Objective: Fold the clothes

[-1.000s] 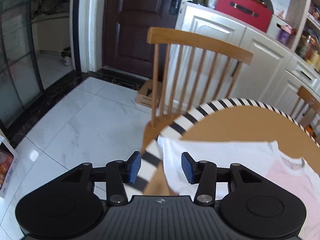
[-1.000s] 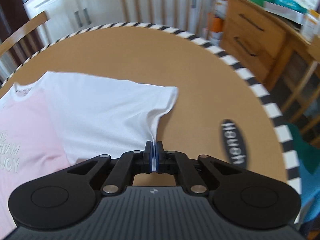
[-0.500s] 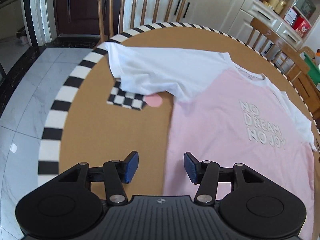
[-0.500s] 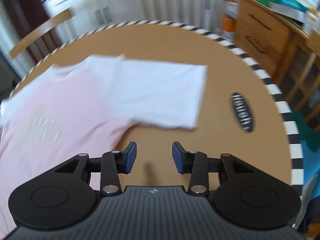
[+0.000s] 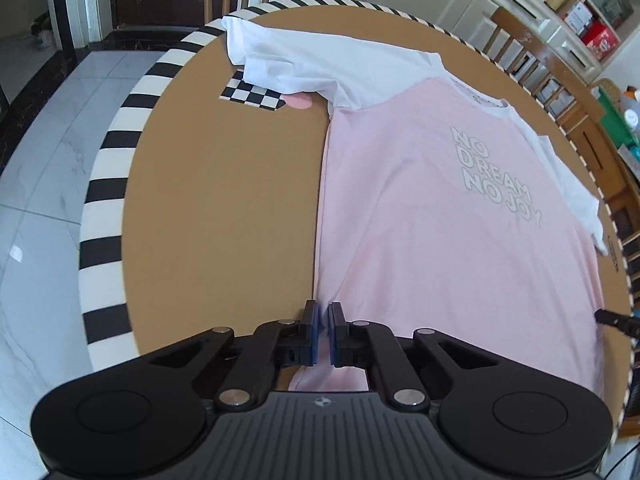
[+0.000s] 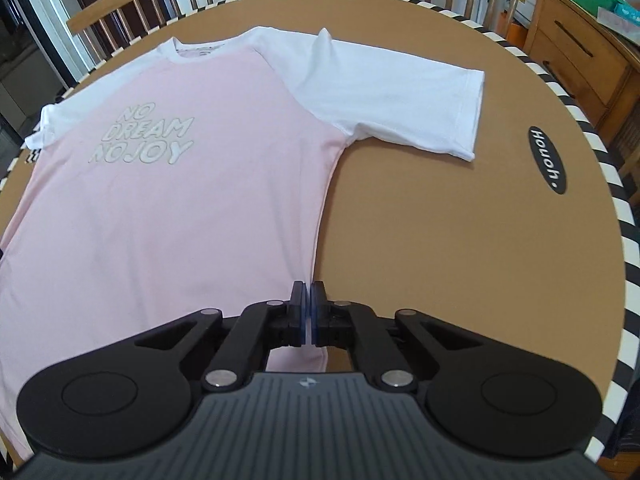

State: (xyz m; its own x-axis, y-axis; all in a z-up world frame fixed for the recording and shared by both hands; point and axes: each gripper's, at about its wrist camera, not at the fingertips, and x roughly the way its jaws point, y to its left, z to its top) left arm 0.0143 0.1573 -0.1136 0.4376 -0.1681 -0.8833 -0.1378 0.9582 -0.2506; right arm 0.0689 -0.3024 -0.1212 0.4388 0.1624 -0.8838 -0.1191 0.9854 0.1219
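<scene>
Both tongs just closed | left tongs [image 5: 324, 316], right tongs [image 6: 308, 300] pinch soft pink T-shirt [image 6: 200, 208] side edges

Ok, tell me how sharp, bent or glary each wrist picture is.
Left wrist view: sharp; the fisheye bows the table rim, and a small glare spot sits on the floor tiles. Right wrist view: sharp; the T-shirt print is readable, edges curve, no glare.

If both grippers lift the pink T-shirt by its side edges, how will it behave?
Likely floppy: the T-shirt lies flat as thin cloth, so its middle would sag. Probably light. Its white sleeves would likely dangle, being loose on the table.
</scene>
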